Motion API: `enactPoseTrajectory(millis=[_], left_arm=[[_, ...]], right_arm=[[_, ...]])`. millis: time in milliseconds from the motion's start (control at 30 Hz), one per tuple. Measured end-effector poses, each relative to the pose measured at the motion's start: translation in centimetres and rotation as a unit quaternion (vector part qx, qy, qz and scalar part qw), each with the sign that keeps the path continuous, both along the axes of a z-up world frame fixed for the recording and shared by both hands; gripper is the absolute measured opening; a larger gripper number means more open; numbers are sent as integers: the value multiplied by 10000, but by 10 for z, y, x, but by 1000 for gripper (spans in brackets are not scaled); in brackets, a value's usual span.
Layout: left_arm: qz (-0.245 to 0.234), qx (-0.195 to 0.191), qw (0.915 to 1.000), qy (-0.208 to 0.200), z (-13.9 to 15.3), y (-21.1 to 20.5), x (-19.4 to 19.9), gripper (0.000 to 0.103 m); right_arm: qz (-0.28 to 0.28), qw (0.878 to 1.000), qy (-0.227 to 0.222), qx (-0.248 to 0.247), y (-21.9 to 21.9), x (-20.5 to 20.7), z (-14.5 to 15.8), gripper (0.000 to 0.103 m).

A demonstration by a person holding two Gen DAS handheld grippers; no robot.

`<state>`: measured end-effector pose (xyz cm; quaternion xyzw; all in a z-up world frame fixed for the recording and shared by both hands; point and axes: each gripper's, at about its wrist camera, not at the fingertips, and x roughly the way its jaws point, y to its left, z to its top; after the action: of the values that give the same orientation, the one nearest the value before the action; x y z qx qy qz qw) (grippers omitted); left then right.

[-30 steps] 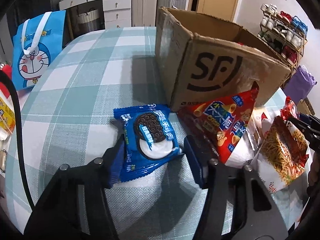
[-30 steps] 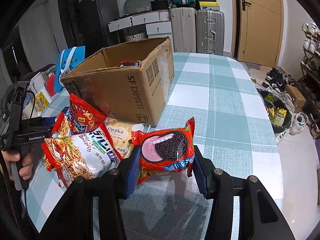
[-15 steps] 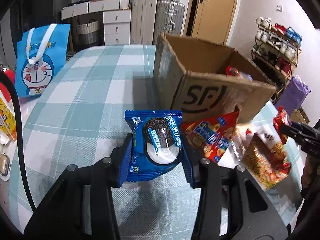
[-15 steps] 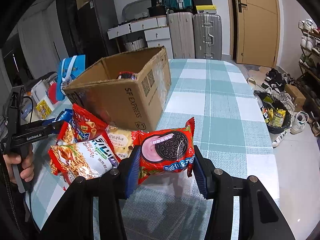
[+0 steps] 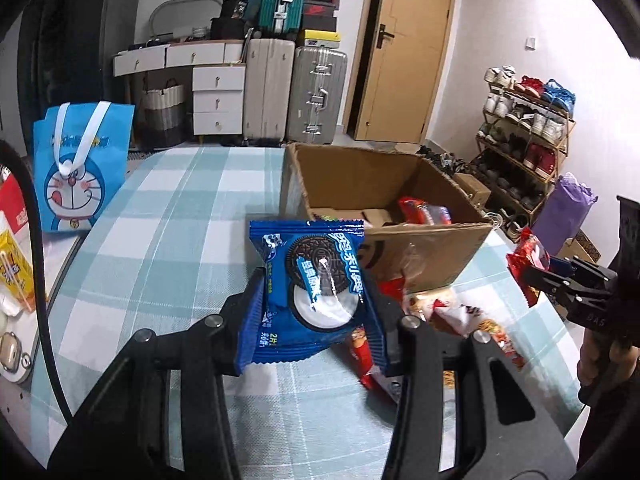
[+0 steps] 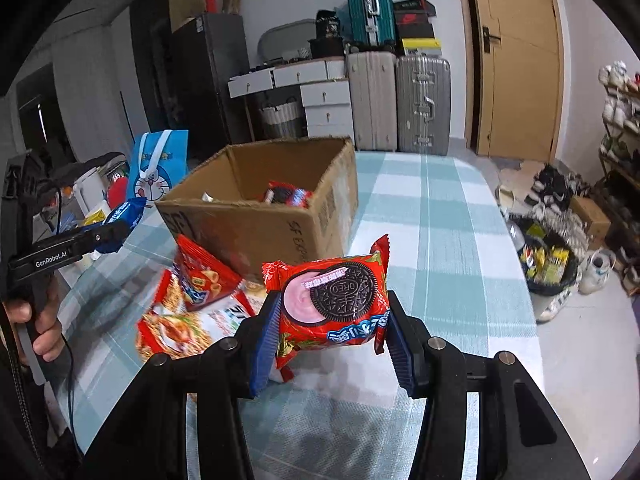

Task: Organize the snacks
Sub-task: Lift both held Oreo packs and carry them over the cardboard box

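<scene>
The left tool (image 5: 316,312) pinches a blue Oreo packet (image 5: 310,288) between its blue ribbed pads, the packet standing upright above the checked surface (image 5: 160,248) and just in front of the near wall of the cardboard box (image 5: 424,248). From the right wrist view, the same blue packet shows at the tip of the left tool (image 6: 116,224), off to the left of the box and raised above the surface. The right tool (image 6: 332,320) is closed on a red Oreo packet (image 6: 336,300), gripped at both side edges and held clear of the surface (image 6: 440,240), near the box's front corner. The box (image 6: 260,232) sits open on top; inside it lie a red-and-blue snack packet (image 6: 288,194) against the far side and some pale wrapping I cannot identify. On the surface just in front of the box rest a red bag of corn snacks (image 6: 200,276) leaning on a noodle snack bag (image 6: 176,328), both lying between the two tools. A blue Doraemon tote bag (image 5: 78,168) stands upright at the surface's left edge, well apart from the box.
</scene>
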<state>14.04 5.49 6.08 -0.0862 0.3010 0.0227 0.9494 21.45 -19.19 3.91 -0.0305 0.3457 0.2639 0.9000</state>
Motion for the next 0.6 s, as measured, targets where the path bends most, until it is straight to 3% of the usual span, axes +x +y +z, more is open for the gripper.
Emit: enactPoseTrajectory(millis=[233,600], left_arm=[[-197,47,9996,-183,16,-16,-1,42],[-345,0,9991,-237,30,-32,13,42]], right_arm=[[159,9993,-347,-42,16,-9,24,50],[418,9980,-480,-17,45,2,39,50]])
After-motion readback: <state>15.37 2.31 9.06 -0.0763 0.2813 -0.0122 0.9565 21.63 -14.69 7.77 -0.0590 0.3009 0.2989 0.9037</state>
